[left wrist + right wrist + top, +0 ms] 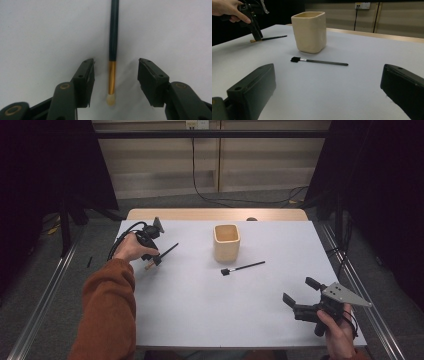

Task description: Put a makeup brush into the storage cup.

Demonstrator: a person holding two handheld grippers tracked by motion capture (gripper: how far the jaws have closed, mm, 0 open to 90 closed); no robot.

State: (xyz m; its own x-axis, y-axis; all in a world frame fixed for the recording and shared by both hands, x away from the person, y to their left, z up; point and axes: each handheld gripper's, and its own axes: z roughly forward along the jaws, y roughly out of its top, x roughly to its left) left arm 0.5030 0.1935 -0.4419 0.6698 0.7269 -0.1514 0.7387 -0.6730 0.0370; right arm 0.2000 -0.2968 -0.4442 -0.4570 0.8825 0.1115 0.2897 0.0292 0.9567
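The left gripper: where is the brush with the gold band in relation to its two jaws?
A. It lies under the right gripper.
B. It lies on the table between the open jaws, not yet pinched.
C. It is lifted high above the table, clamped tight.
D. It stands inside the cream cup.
B: in the left gripper view the brush lies on the white table with a gap to each jaw of the left gripper.
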